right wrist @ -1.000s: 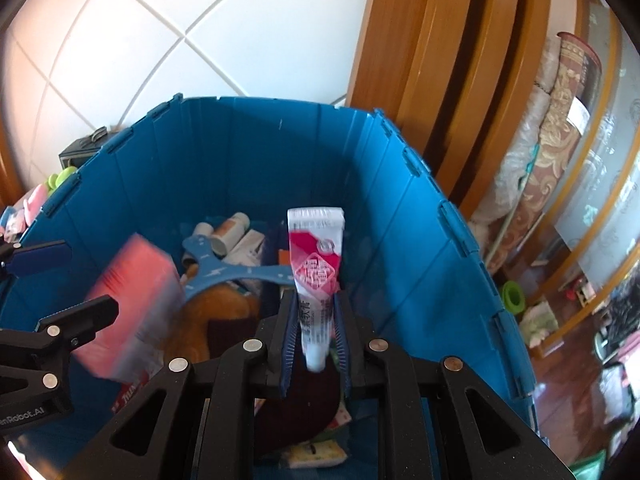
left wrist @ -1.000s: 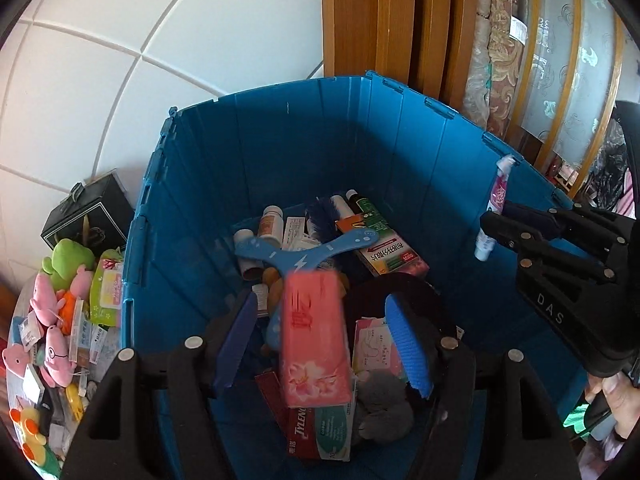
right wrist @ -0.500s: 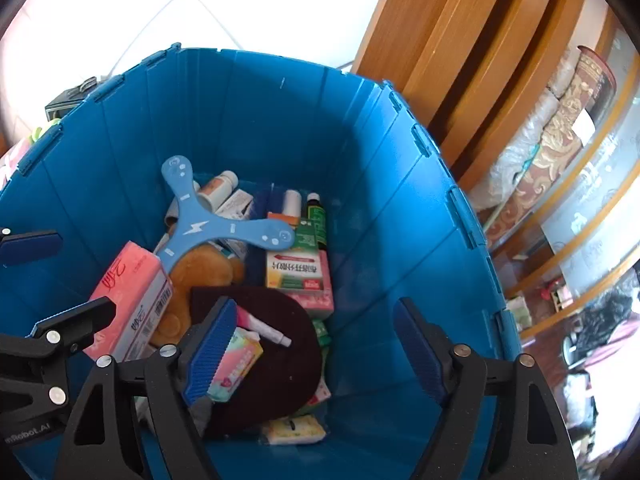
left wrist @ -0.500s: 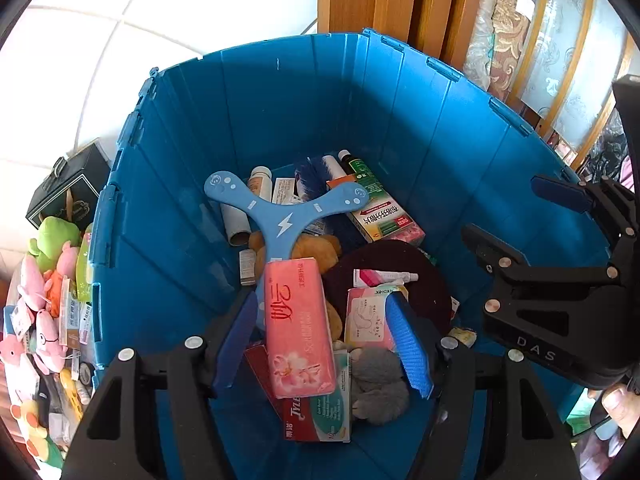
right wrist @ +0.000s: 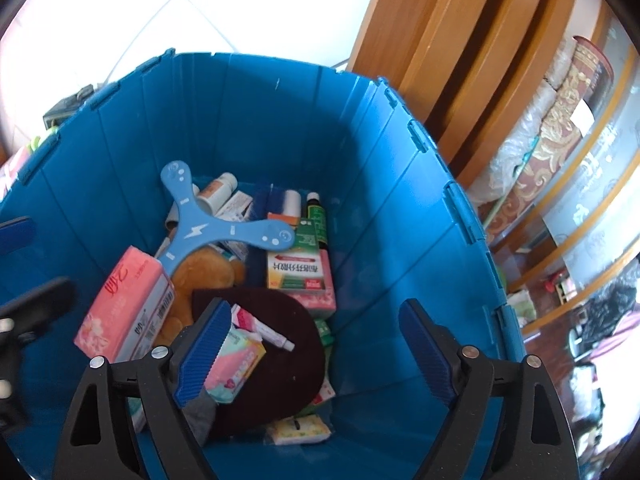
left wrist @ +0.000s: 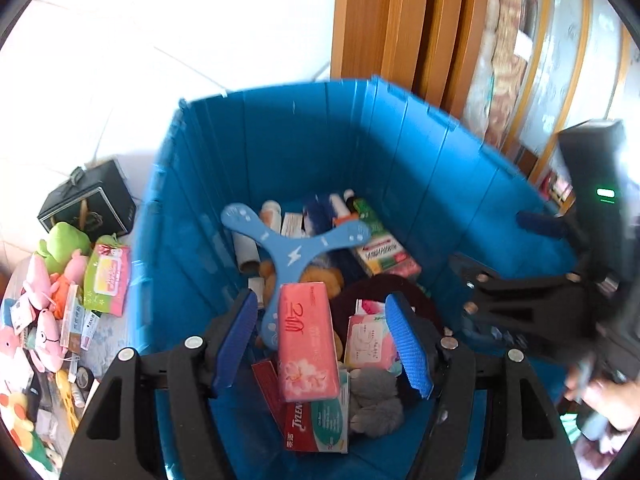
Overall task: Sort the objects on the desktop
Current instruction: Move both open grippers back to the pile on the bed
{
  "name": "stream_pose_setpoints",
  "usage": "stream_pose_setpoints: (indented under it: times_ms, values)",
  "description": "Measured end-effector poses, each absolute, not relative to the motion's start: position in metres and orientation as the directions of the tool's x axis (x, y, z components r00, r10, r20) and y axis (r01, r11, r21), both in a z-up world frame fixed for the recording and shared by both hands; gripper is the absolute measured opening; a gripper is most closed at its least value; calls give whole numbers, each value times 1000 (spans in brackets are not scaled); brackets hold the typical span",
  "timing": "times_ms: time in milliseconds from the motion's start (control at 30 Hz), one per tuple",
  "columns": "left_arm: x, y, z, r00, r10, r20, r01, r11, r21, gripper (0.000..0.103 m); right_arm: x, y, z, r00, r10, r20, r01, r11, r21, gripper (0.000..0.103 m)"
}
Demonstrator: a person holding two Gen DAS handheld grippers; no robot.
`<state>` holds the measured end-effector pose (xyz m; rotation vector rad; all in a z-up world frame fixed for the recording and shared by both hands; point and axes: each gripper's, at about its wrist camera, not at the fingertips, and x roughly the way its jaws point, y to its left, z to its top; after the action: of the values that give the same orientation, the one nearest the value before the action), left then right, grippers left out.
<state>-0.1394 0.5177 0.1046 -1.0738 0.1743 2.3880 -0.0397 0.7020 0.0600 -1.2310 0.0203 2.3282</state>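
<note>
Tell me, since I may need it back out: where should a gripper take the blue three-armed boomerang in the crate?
Probably the boomerang's raised arm tip, from above: it lies flat on the pile, thin, so jaws can pinch across that free arm's width; the lower arm is beside the pink tissue pack.

— What's in the blue bin (right wrist: 360, 152)?

— A blue three-armed boomerang (right wrist: 208, 228) on top, leaning over a brown plush toy (right wrist: 204, 276). A pink tissue pack (right wrist: 124, 308) lies tilted at the left.

— And the small tube?

— The white-and-pink tube (right wrist: 264, 330) lies flat on a dark maroon hat (right wrist: 280, 364), beside a green-and-pink medicine box (right wrist: 300, 276). Bottles (right wrist: 218, 194) rest at the far wall.
</note>
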Motion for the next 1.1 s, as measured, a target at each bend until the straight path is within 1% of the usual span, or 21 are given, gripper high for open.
stream_pose_setpoints:
  times_ms: [67, 133, 167, 267, 333, 367, 467, 533, 600, 633, 700, 767, 967, 1100]
  values:
    - [-128, 498, 118, -590, 424, -687, -491, -864, -111, 66, -36, 705, 63, -483, 413, -772, -451, -873, -185, 95]
    - [-116, 472, 133, -656, 416, -630, -452, -885, -113, 66, -32, 707, 66, -509, 403, -761, -462, -874, -154, 103]
    - [-111, 457, 139, -690, 404, -601, -427, -897, -113, 66, -30, 707, 68, -514, 411, -753, -474, -868, -150, 103]
    - [-100, 410, 149, -775, 342, -531, -327, -936, -126, 73, -28, 705, 70, -513, 447, -733, -502, -849, -166, 103]
    - [-93, 377, 152, -815, 308, -490, -274, -951, -142, 73, -25, 700, 72, -520, 464, -717, -510, -842, -175, 103]
    - [-91, 360, 151, -833, 292, -470, -250, -956, -151, 73, -23, 698, 74, -537, 455, -710, -508, -847, -157, 103]
    - [-88, 309, 143, -864, 239, -442, -169, -967, -193, 73, -12, 684, 89, -640, 352, -683, -474, -880, -9, 103]
    - [-89, 276, 131, -866, 194, -461, -101, -971, -219, 73, -5, 665, 108, -721, 305, -622, -435, -898, 64, 103]
    - [-94, 249, 117, -847, 158, -508, -56, -976, -210, 73, -2, 641, 128, -783, 282, -555, -397, -913, 95, 103]
    - [-94, 234, 110, -839, 120, -530, -20, -982, -190, 73, -2, 628, 137, -810, 268, -522, -376, -920, 109, 103]
    - [-93, 205, 96, -823, 27, -567, 73, -986, -152, 73, -8, 602, 149, -849, 230, -476, -328, -936, 132, 103]
    - [-91, 171, 82, -808, -1, -590, 116, -981, -157, 73, -20, 575, 156, -875, 189, -445, -280, -949, 146, 103]
    - [-84, 59, 41, -758, -87, -646, 244, -957, -157, 73, -70, 468, 157, -892, 55, -449, -135, -980, 149, 103]
    - [-77, -25, 9, -697, -164, -698, 384, -907, -170, 73, -117, 377, 150, -897, -69, -437, 13, -991, 130, 103]
